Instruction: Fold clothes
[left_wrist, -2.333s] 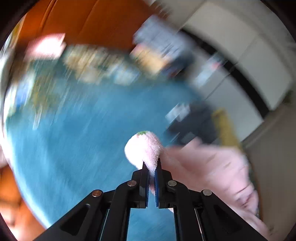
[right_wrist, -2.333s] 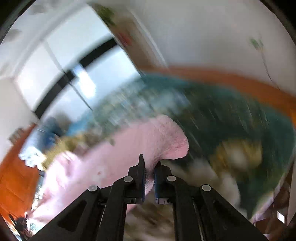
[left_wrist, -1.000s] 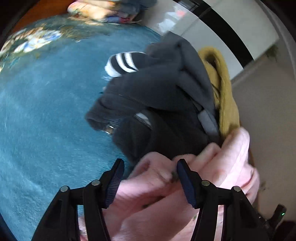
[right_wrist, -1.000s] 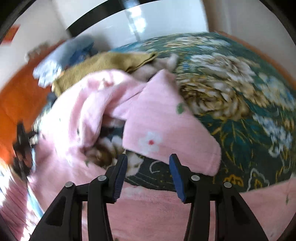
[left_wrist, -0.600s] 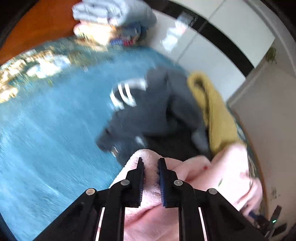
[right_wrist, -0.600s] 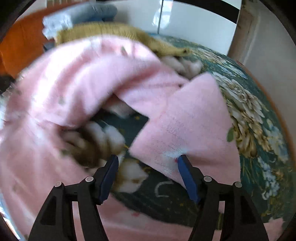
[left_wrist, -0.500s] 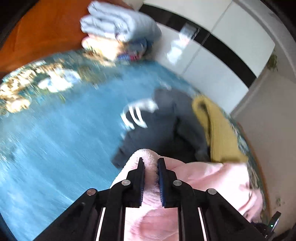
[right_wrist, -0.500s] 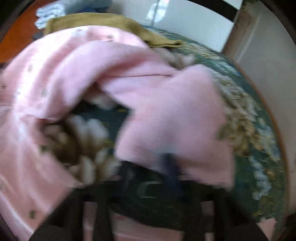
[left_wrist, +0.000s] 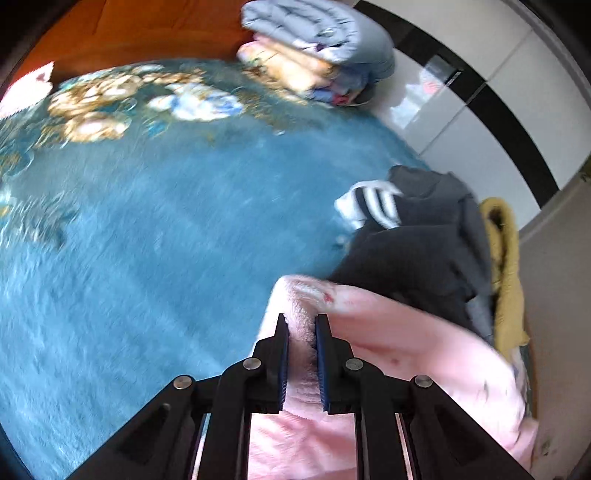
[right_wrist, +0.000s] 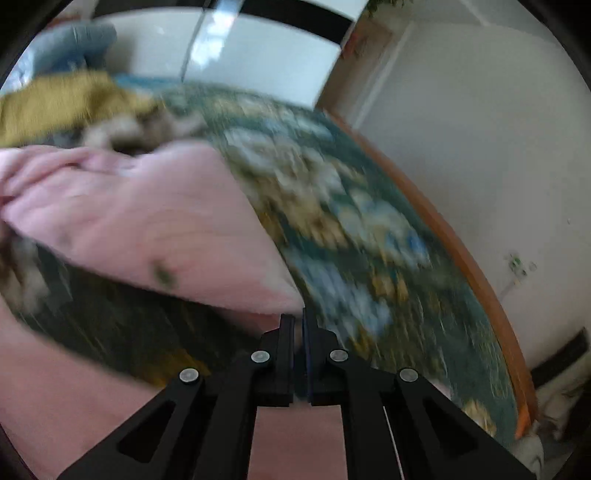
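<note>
1. Gripping a thick bunch of the pink garment (left_wrist: 402, 343), the left hand-held gripper (left_wrist: 301, 332) has its jaws clenched on the fleece, which bulges up between the blue pads.
2. At the other side, the right hand-held gripper (right_wrist: 297, 328) has its jaws drawn almost together; a pink corner (right_wrist: 284, 299) runs right down to their tips. The blur keeps me from seeing the pinch itself, but I judge it is holding that corner.
3. Most of the garment lies rumpled on the bed (left_wrist: 147, 236), over the teal floral cover, its near part sagging under both grippers.
4. Just beyond it sits a heap not yet folded: a dark top with white stripes (left_wrist: 417, 236) and a mustard piece (left_wrist: 506, 280) beside it.
5. Far off by the headboard rests a stack of folded bedding (left_wrist: 317, 40); whether it belongs to this job I cannot tell.
6. By my reckoning the task is early: the pink garment is only gathered by two points, not spread flat, and no crease is made. Spreading, folding and the heap all remain.
</note>
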